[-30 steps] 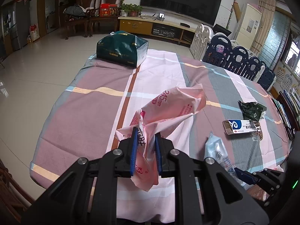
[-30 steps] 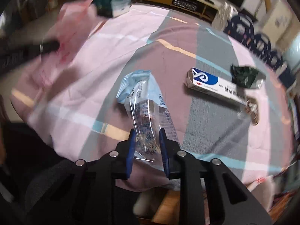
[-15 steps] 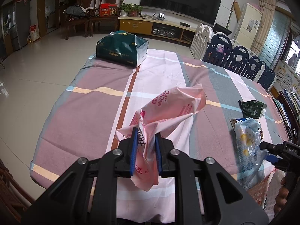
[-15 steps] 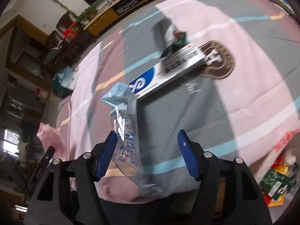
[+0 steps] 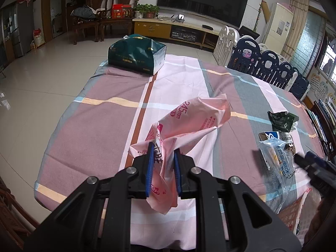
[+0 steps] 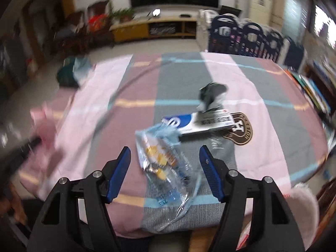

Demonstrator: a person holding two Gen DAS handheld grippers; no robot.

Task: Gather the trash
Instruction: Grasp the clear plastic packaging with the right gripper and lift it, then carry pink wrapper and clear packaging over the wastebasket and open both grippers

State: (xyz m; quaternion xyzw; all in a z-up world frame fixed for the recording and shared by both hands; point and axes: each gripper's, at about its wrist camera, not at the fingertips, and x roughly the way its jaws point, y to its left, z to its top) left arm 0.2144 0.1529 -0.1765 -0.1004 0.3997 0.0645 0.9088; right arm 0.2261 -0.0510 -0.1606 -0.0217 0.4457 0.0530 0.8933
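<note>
right gripper (image 6: 164, 167) spread wide over a clear snack wrapper (image 6: 166, 168) on the striped tablecloth (image 6: 262, 147), a toothpaste box (image 6: 201, 122) just beyond.

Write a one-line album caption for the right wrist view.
Open right gripper over a clear snack wrapper on the striped tablecloth.

A crumpled pink plastic bag (image 5: 184, 130) with red print is pinched near its bottom and sticks up. A clear blue wrapper (image 6: 166, 168) lies flat on the cloth, touching a long blue-and-white box (image 6: 199, 121). A crumpled dark green wrapper (image 6: 212, 92) is seen just behind the box.
</note>
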